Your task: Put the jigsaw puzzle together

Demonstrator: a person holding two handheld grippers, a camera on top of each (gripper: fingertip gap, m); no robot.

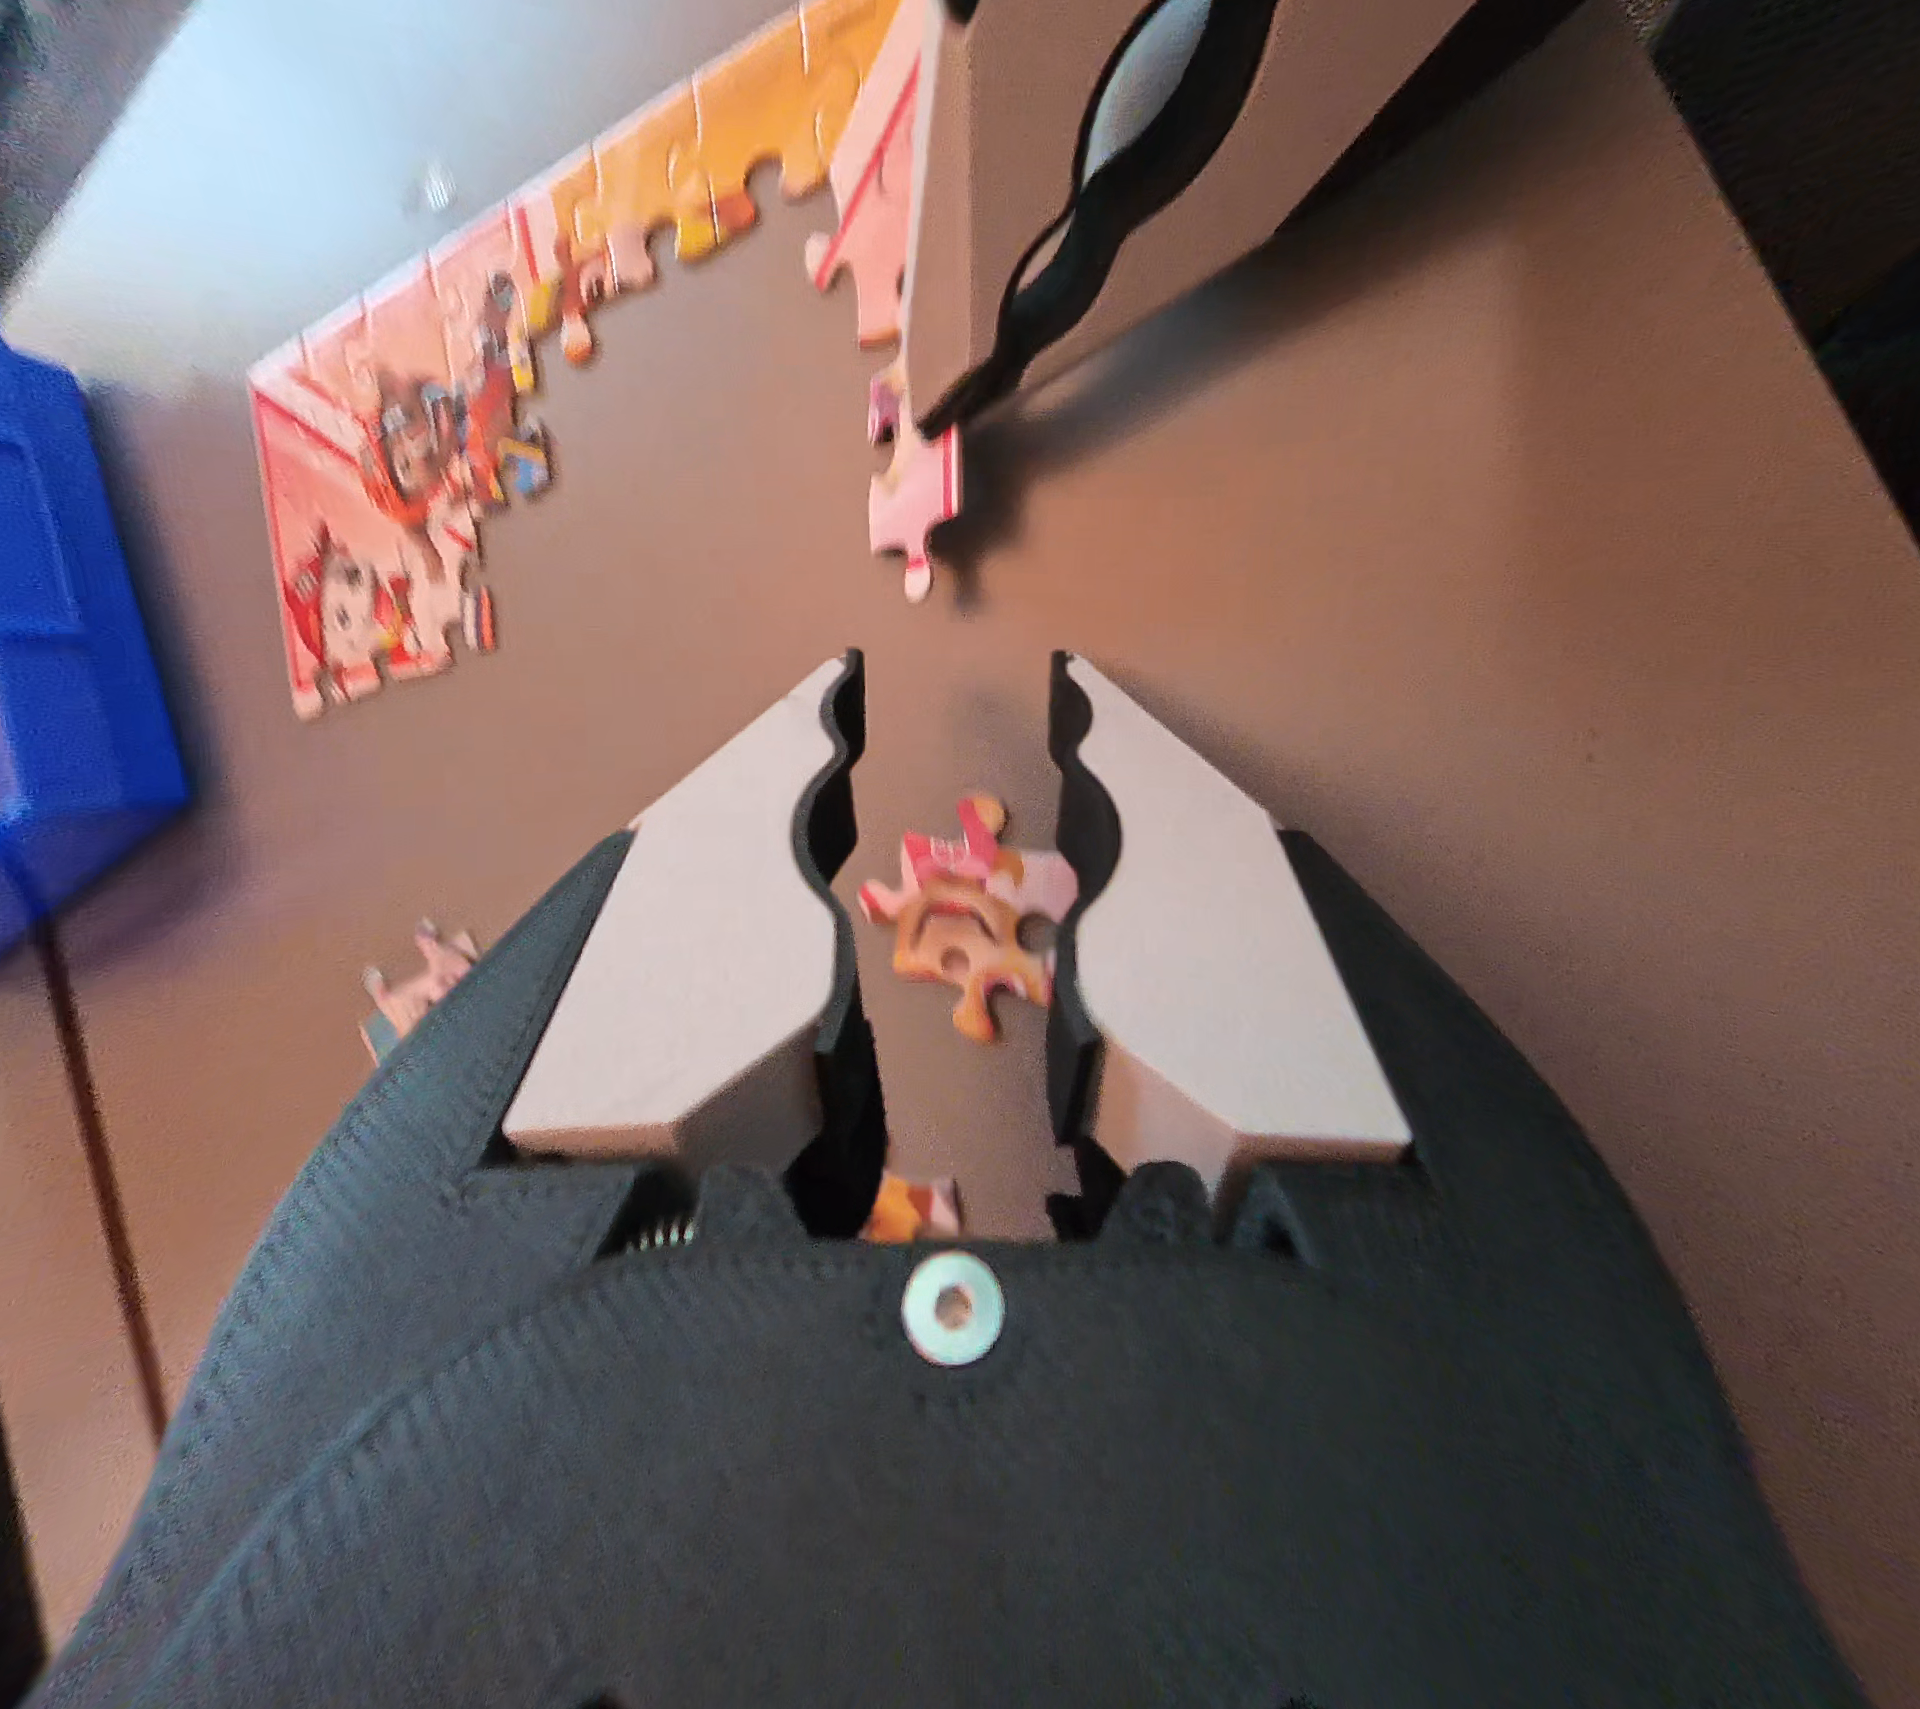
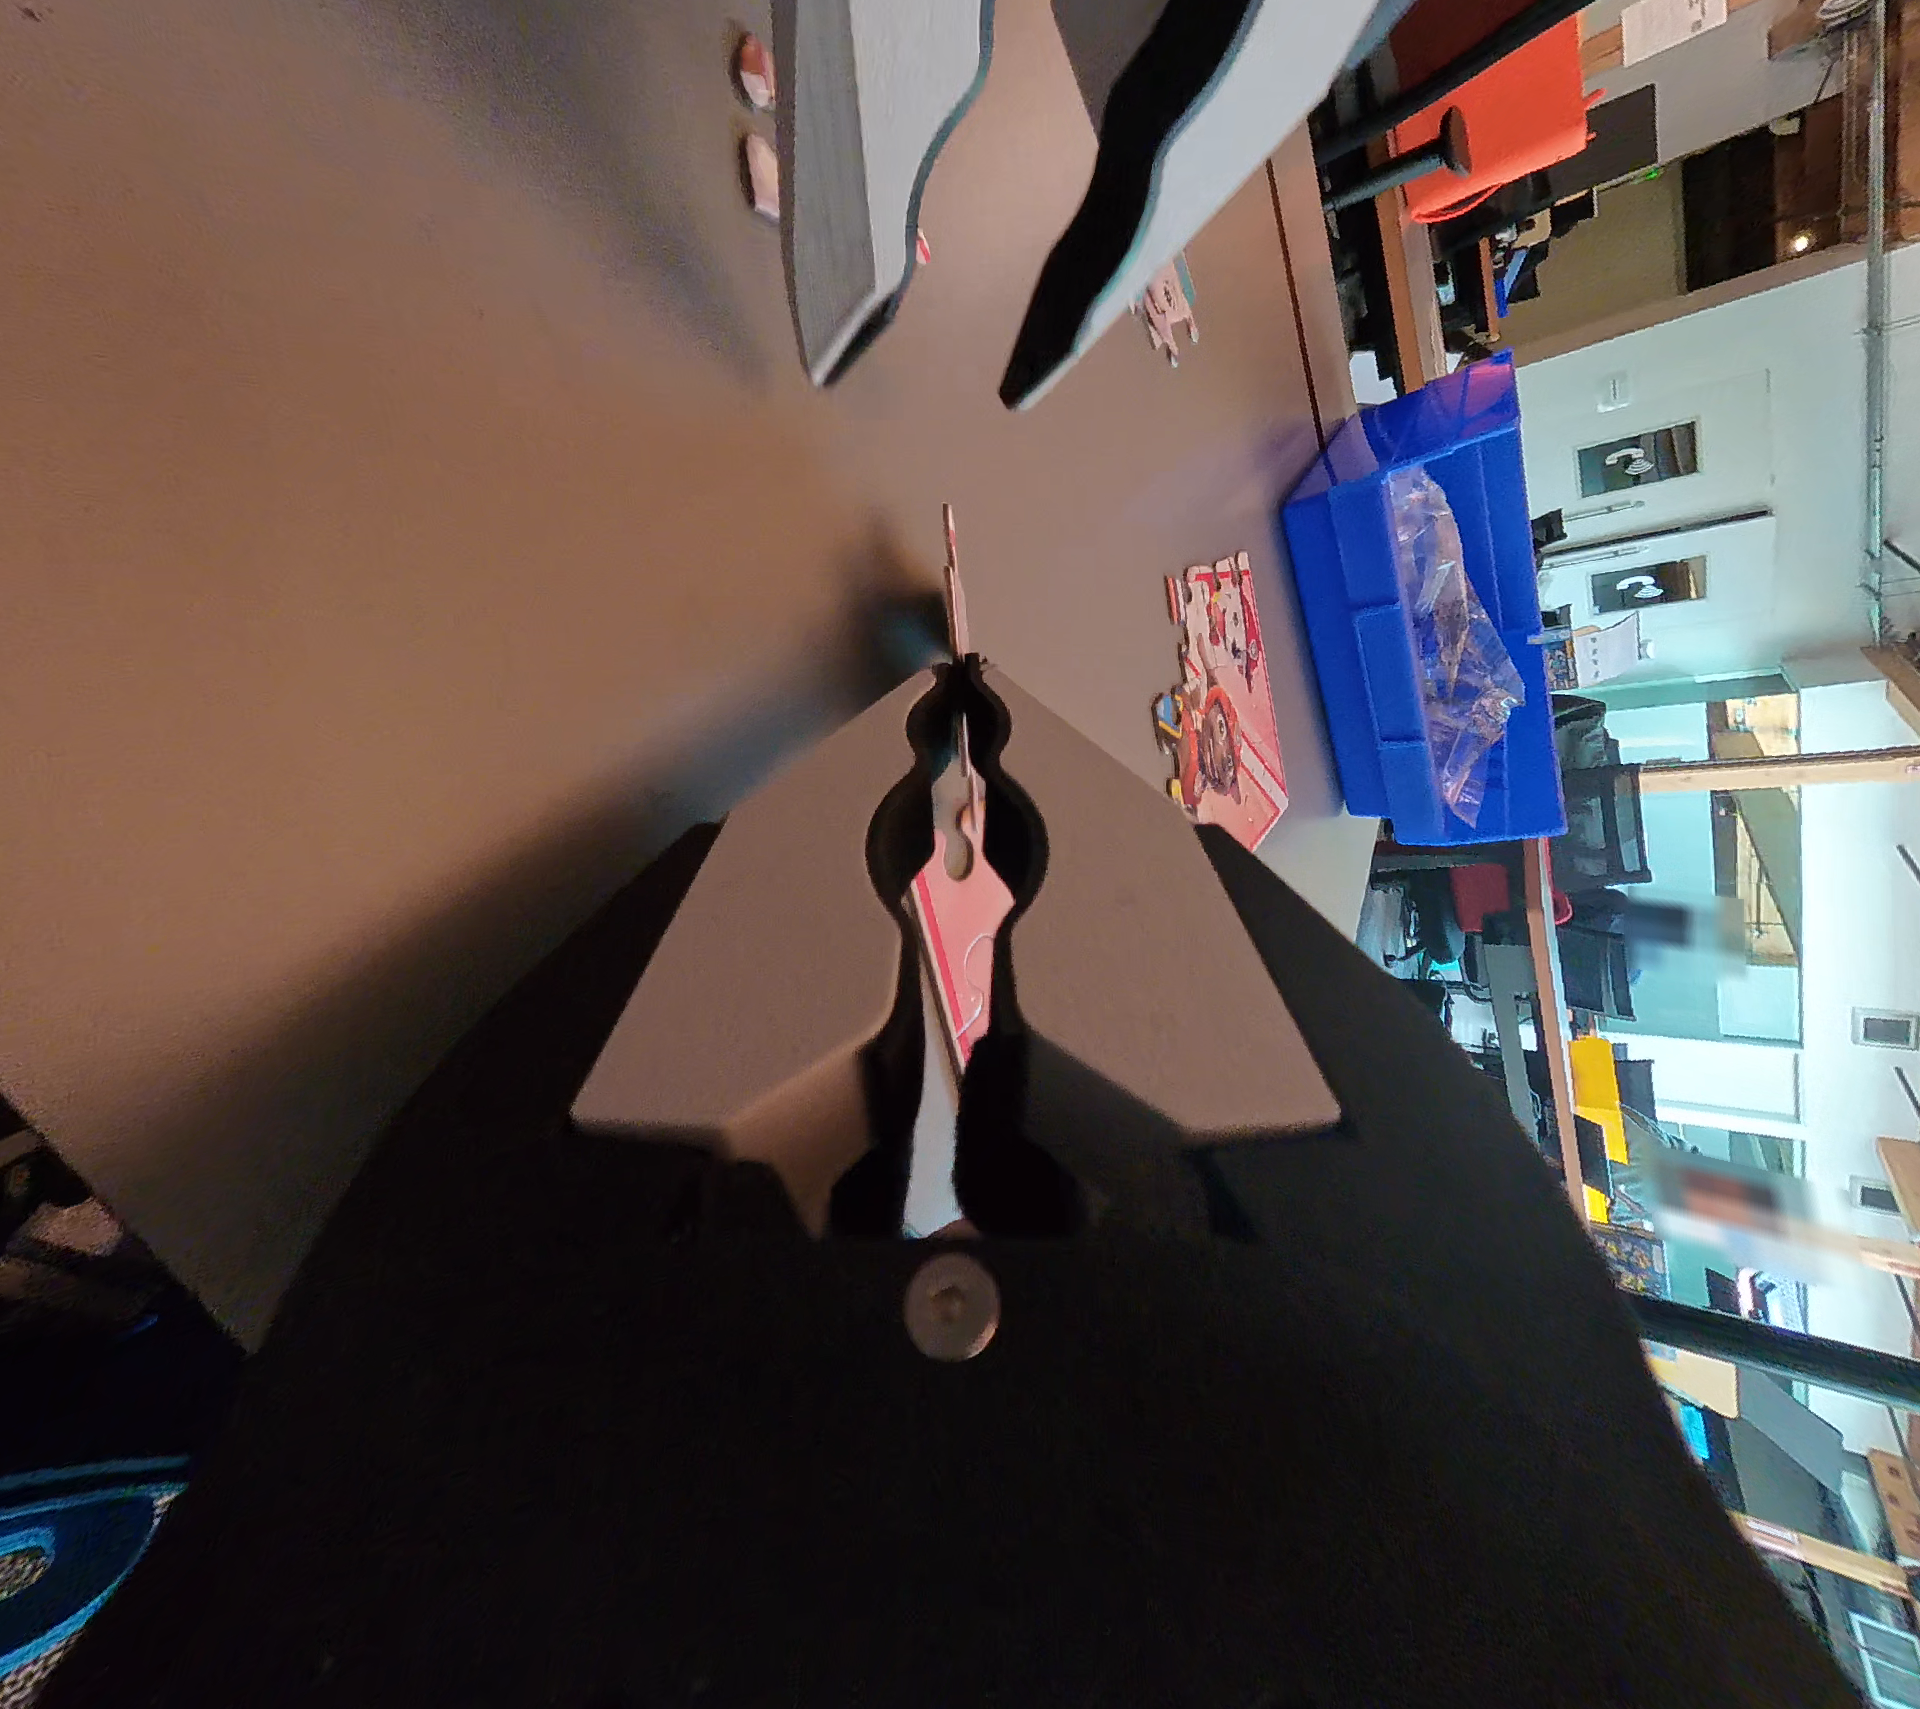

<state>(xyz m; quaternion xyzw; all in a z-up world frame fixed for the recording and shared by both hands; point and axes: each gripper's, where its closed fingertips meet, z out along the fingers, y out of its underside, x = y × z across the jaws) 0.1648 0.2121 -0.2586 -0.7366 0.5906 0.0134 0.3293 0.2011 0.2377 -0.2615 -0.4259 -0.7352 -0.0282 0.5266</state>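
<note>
**Right gripper carrying an edge piece to the frame**

Our left gripper (image 1: 956,672) hovers with fingers apart, holding nothing; a loose orange piece (image 1: 971,916) lies on the table (image 1: 1455,724) under its fingers. Ahead and left of it sits the assembled border (image 1: 436,433), a blue bin (image 1: 73,620) beyond. Just ahead, our right gripper (image 2: 961,667) is clamped on a pink piece (image 1: 914,496), held edge-on. We judge the step is placement: tilt the piece flat, line its tab with the border's open end, lower gently, release only once seated.
</note>
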